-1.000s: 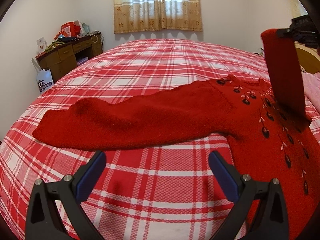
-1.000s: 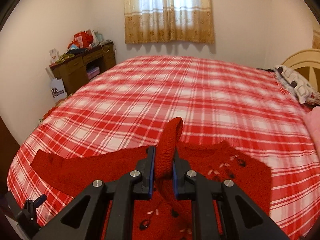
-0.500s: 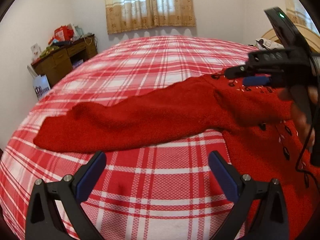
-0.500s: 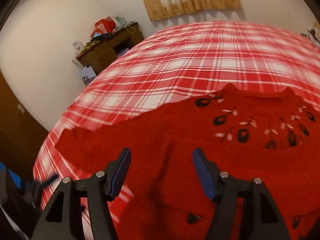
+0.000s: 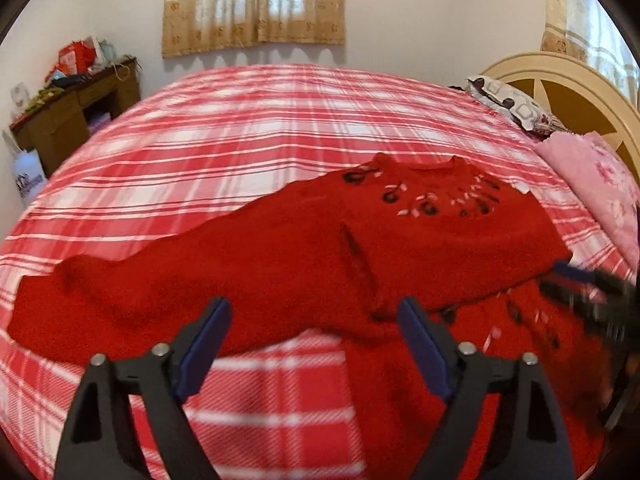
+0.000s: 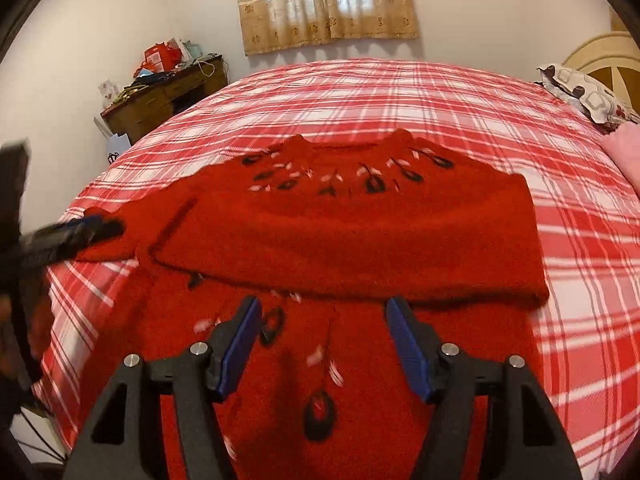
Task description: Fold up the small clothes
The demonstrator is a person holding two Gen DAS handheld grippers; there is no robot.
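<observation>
Bedroom, red plaid bedspread (image 5: 280, 128). Left wrist view: left gripper (image 5: 314, 344) released, empty, over bedspread at edge of red knit sweater (image 5: 420, 240); one sleeve (image 5: 160, 292) stretched out left, other sleeve folded across body. Right gripper (image 5: 580, 280) blurred at sweater's right edge. Pillows (image 5: 592, 184) by headboard, wooden desk (image 5: 76, 112) far left.

Right wrist view: right gripper (image 6: 324, 344) released, above sweater (image 6: 360, 232) front. Left gripper (image 6: 72, 236) blurred at left, w/ tips near sleeve. Curtain (image 6: 328, 4) behind.
</observation>
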